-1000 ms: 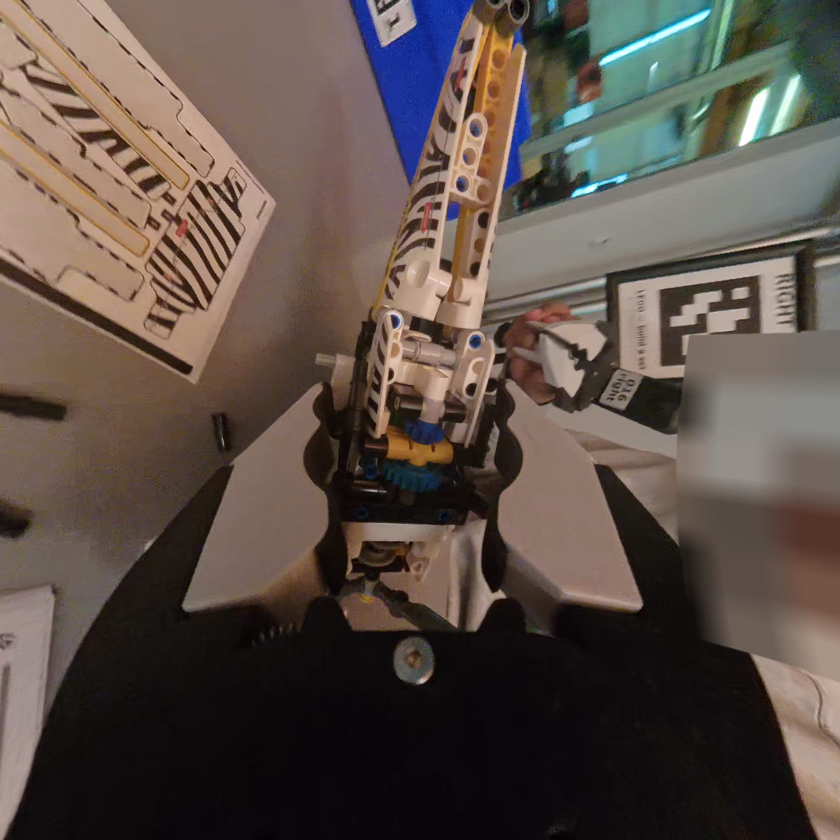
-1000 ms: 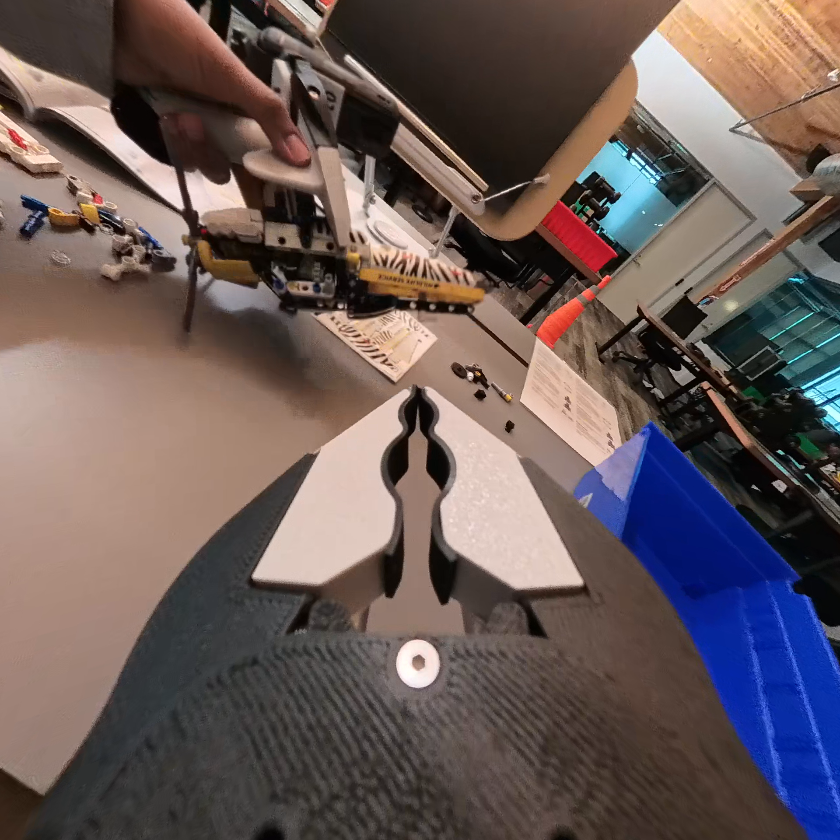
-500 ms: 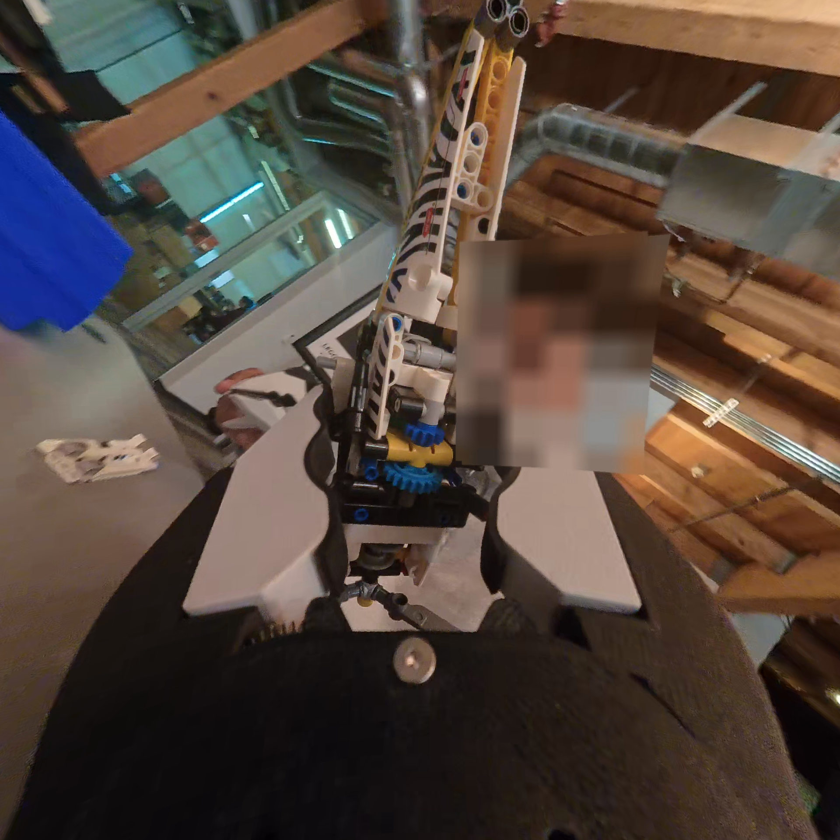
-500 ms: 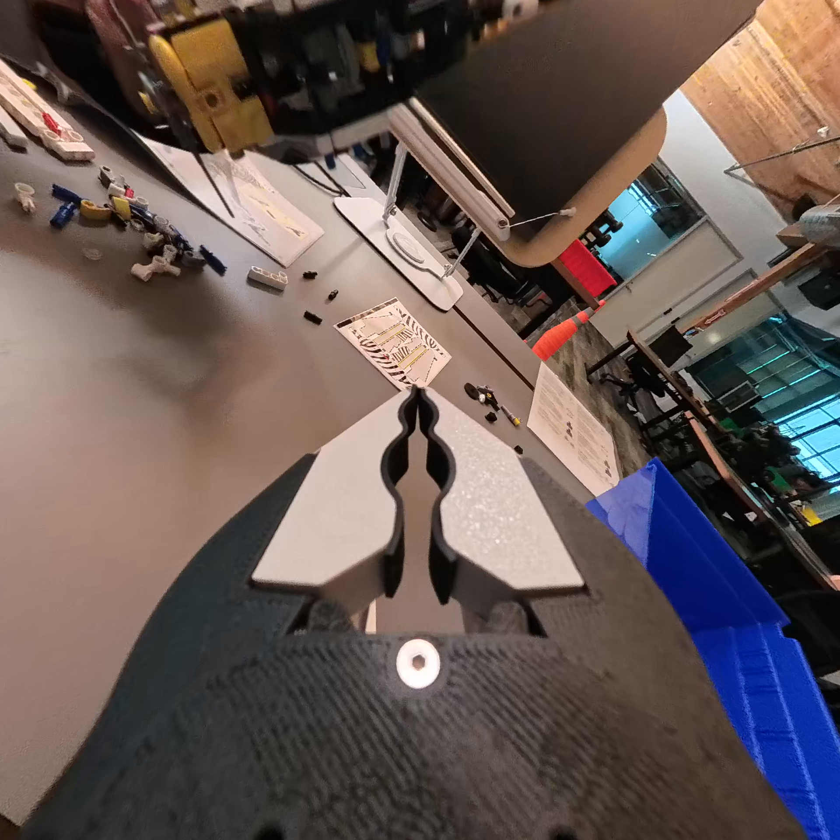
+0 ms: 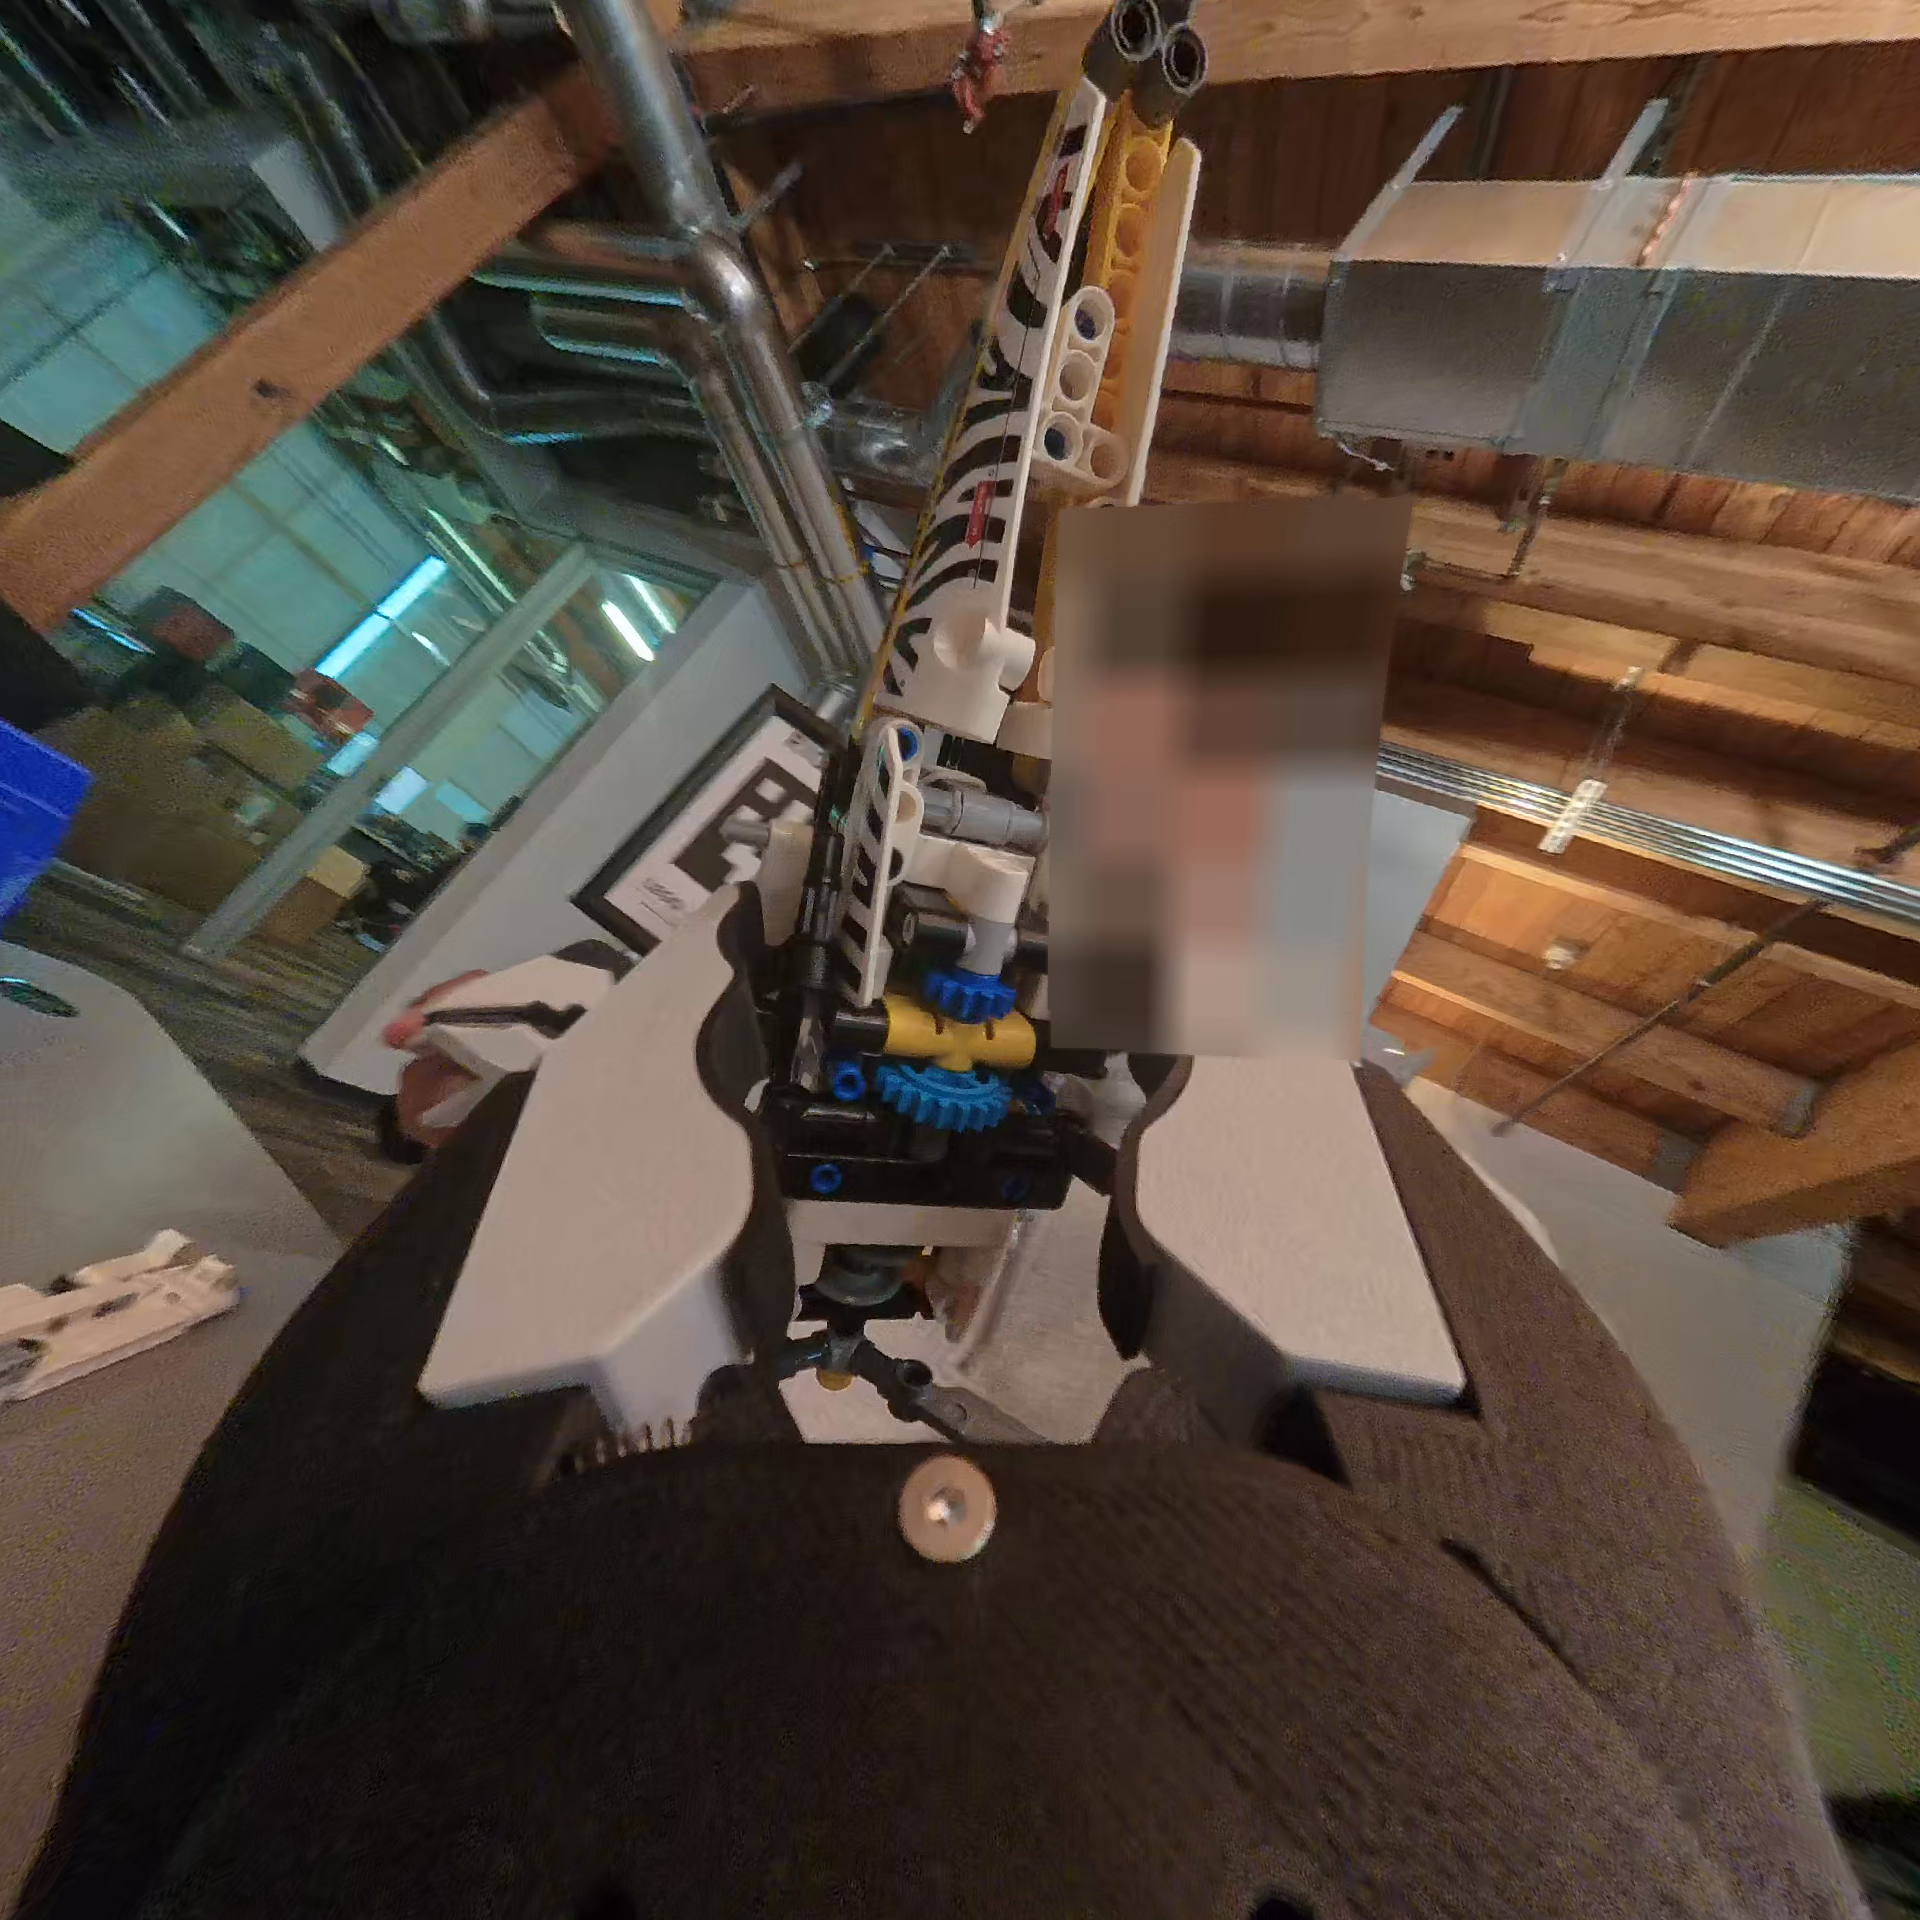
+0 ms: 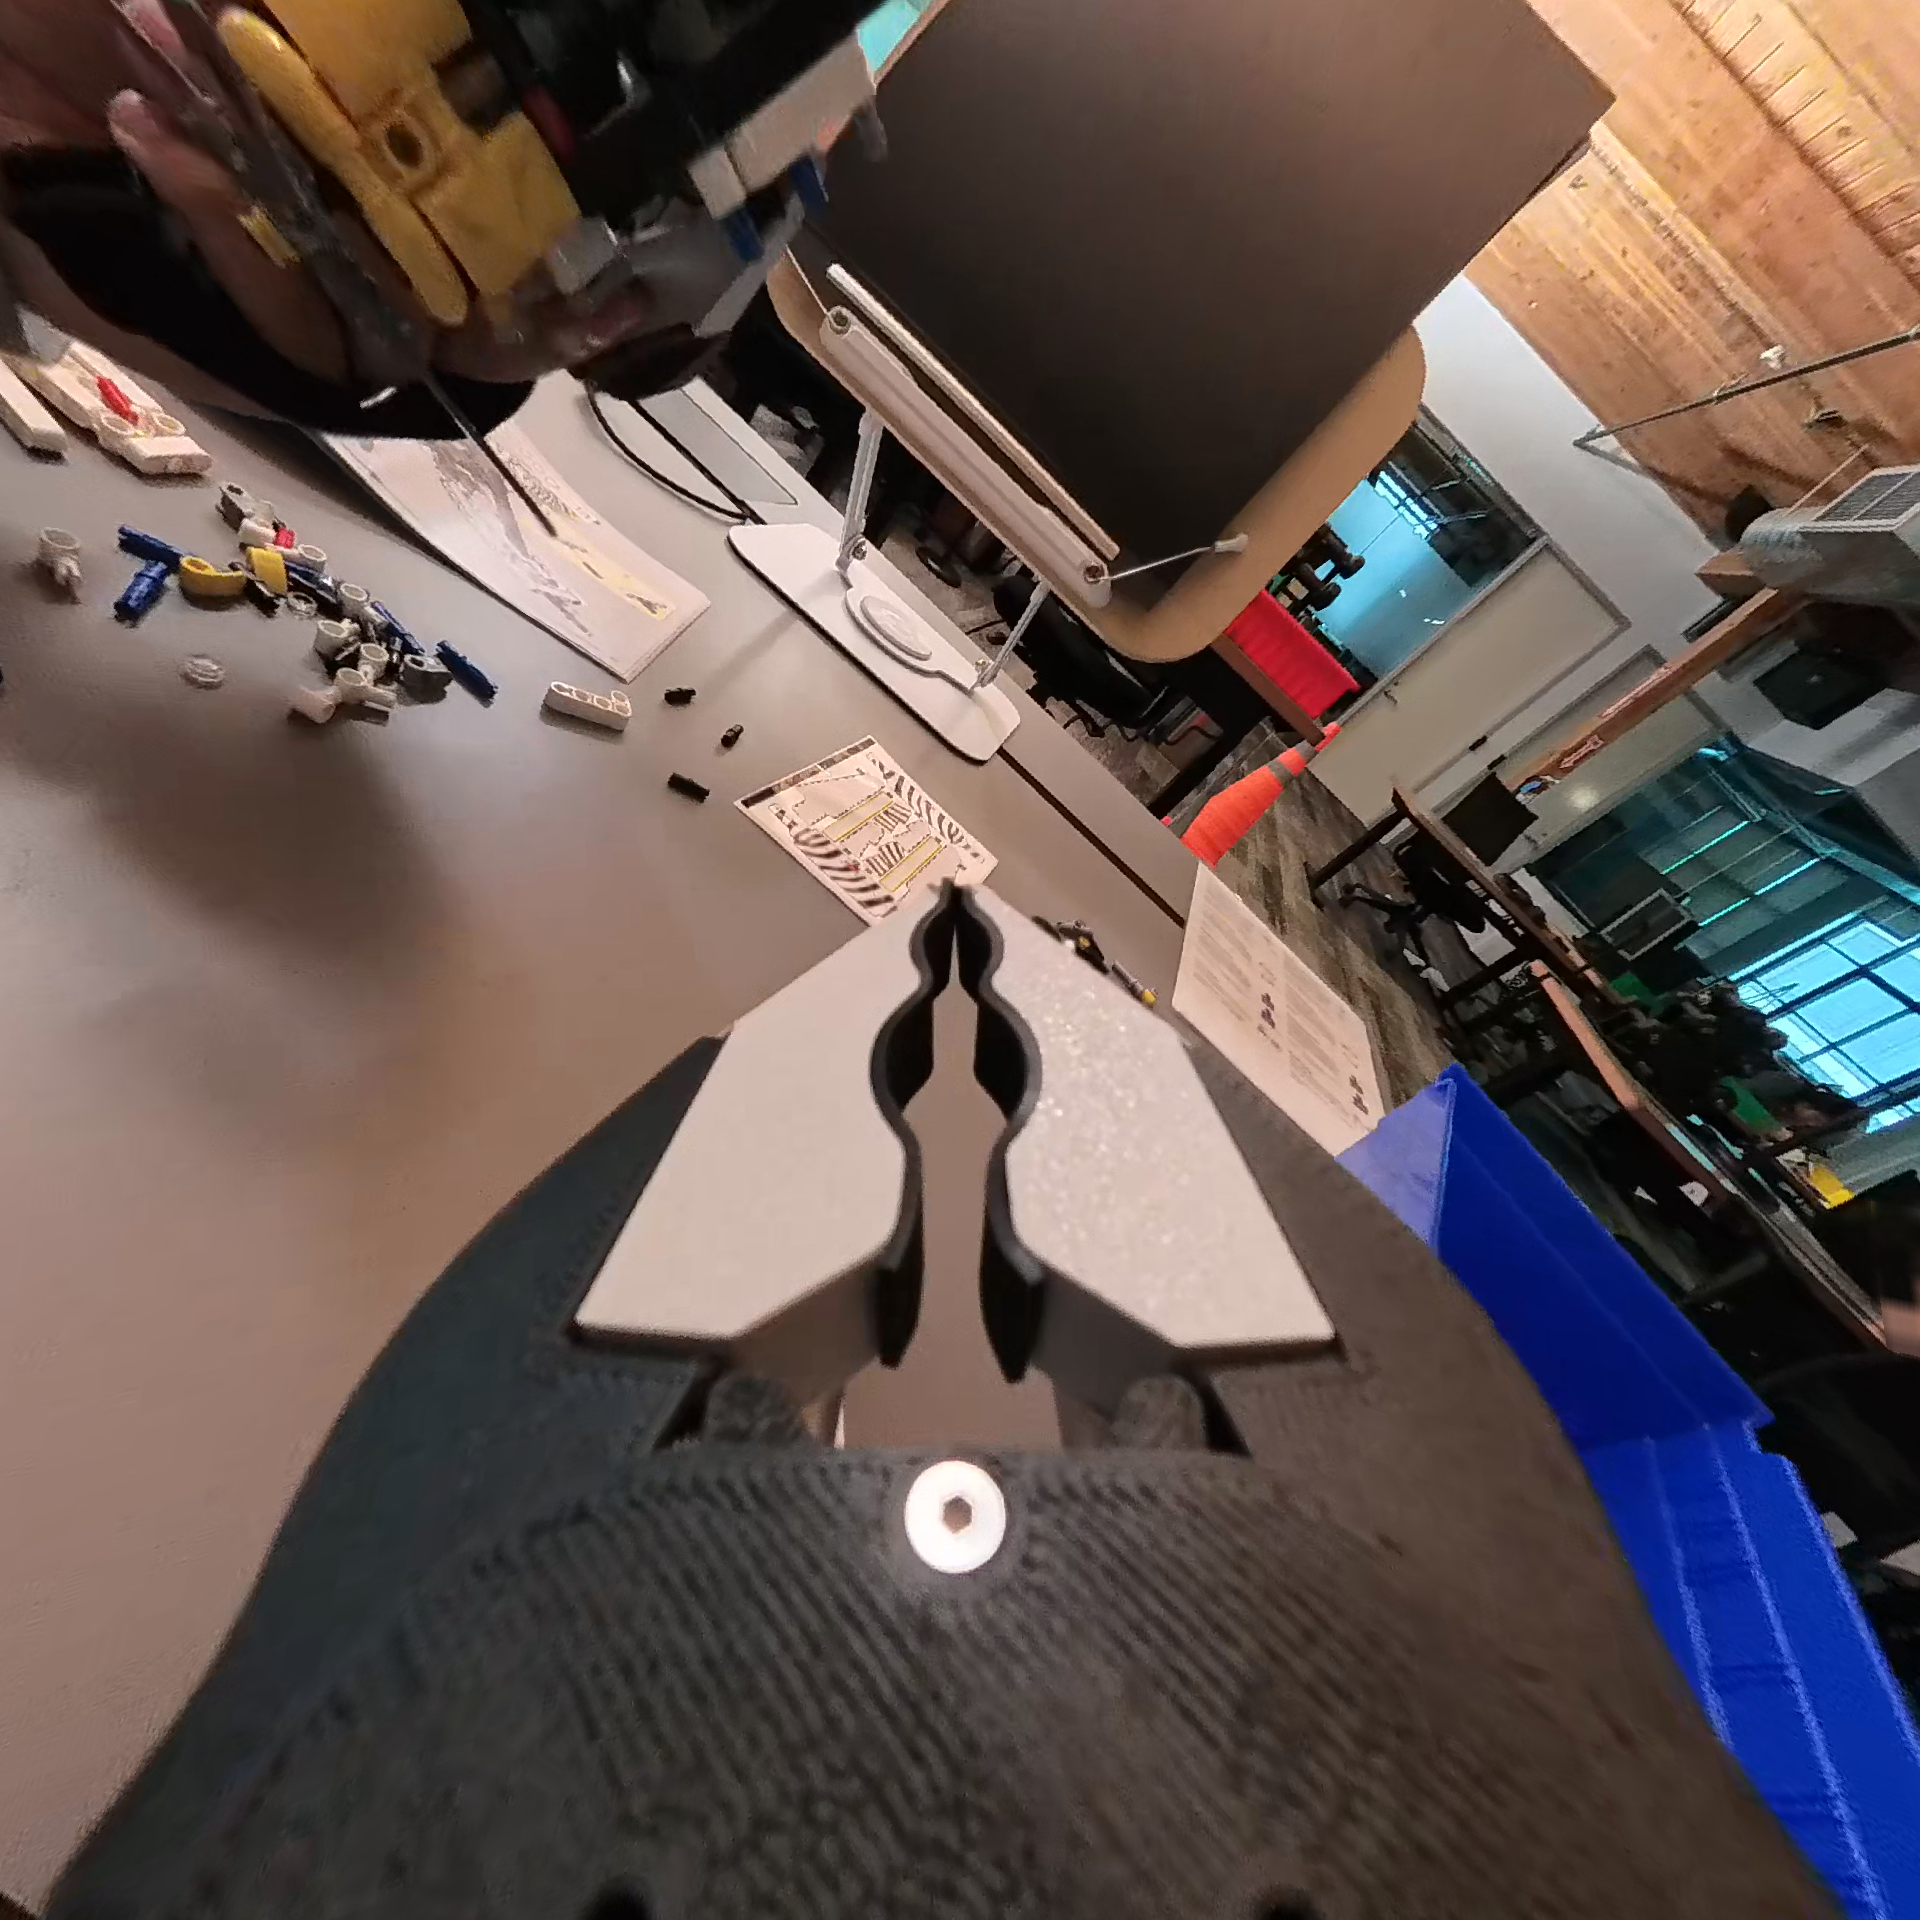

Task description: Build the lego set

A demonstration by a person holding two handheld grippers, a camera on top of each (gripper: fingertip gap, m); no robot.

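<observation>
My left gripper (image 5: 940, 1049) is shut on the lego model (image 5: 935, 1091), a black, white and yellow build with blue gears and a long zebra-striped boom (image 5: 997, 457) that points up at the ceiling. The model also shows in the right wrist view (image 6: 416, 156), raised high at the top left, blurred, with its yellow end nearest. My right gripper (image 6: 954, 904) is shut and empty, low over the grey table (image 6: 312, 987). Loose lego pieces (image 6: 312, 623) lie on the table at the far left.
A zebra sticker sheet (image 6: 868, 826), an open instruction booklet (image 6: 551, 551) and a printed sheet (image 6: 1283, 1013) lie on the table. A blue bin (image 6: 1662, 1403) stands at the right. A monitor (image 6: 1195, 239) on a stand rises behind. A white lego subassembly (image 5: 104, 1314) lies at left.
My left gripper has swung the model up off the table level, so the boom now points at the ceiling. In the right wrist view the model moved up and closer. The right gripper stayed shut.
</observation>
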